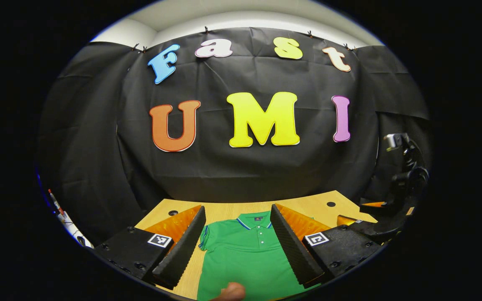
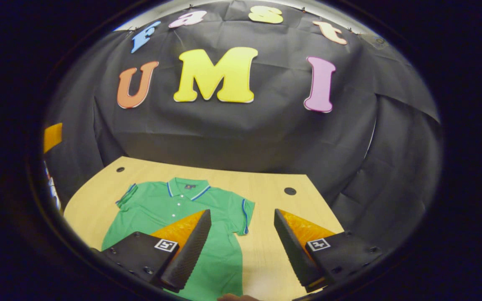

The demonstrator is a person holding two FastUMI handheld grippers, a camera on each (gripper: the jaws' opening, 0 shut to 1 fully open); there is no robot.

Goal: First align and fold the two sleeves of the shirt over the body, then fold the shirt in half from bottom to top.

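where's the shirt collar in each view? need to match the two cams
Left gripper view: the blue-striped collar of the green short-sleeved polo shirt sits low at centre, between that claw's two fingers.
Right gripper view: the collar lies left of centre, beyond the claw's left finger, which overlaps the shirt body.
Shared landmark: the white button placket just below the collar.

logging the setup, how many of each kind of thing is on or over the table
shirt: 1
table: 1
claws: 2, left claw and right claw, both open above the flat shirt
total: 4
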